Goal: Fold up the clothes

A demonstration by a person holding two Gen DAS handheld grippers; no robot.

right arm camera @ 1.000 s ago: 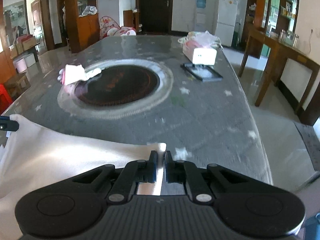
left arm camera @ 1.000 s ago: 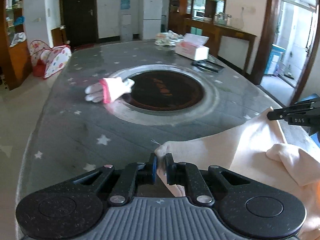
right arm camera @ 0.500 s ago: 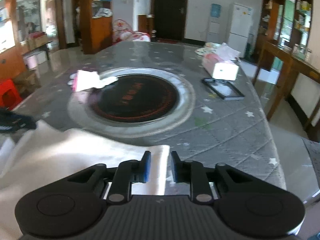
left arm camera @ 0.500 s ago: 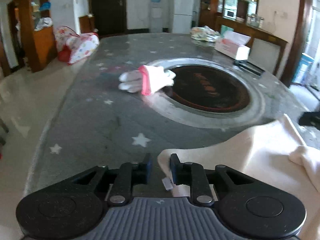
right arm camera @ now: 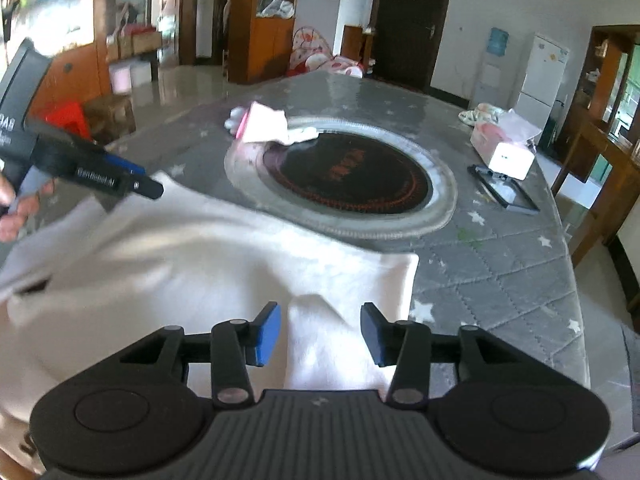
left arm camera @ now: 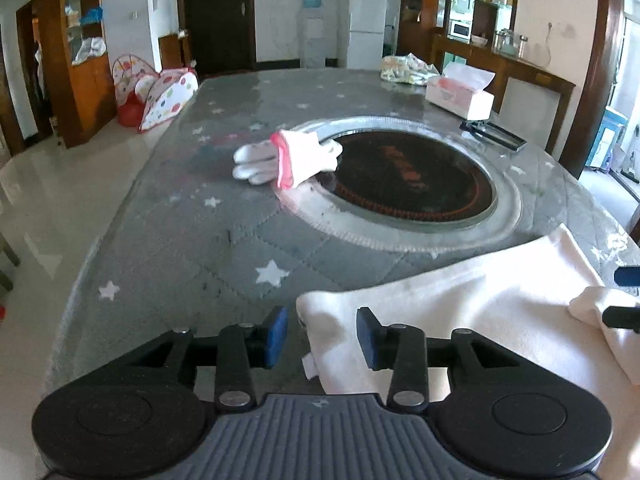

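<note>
Lying flat across the near end of the desk [left arm camera: 224, 236] is a cream-white garment [left arm camera: 472, 312], spread out with one corner reaching toward the ring around the dark round hob [left arm camera: 408, 176] set into the middle. The left tool [left arm camera: 322, 330] hangs just over the garment's left corner with its blue-padded fingers [left arm camera: 276, 330] spread wide; the corner sits between them, but neither pad presses on it. A small tag [left arm camera: 309, 366] pokes out from the cloth edge there.

The right tool [right arm camera: 320, 334] is likewise wide apart, poised above a raised fold of the same garment [right arm camera: 224, 264] near its right edge. Nothing is clamped in it. From this side the left tool [right arm camera: 120, 180] shows as a black arm reaching in over the far corner of the cloth, with a bit of the person's hand [right arm camera: 16, 208] at the frame's edge.

Farther up the desk, a white glove with a pink cuff [left arm camera: 290, 156] lies partly over the rim of the hob. A tissue box [left arm camera: 460, 94] stands at the right side, with a flat black tray [left arm camera: 494, 134] just beside it and a crumpled bundle [left arm camera: 406, 66] behind. The grey cover on the desk is quilted and dotted with white stars. A white fridge [left arm camera: 366, 20] stands against the back wall near a dark door [left arm camera: 218, 16].
</note>
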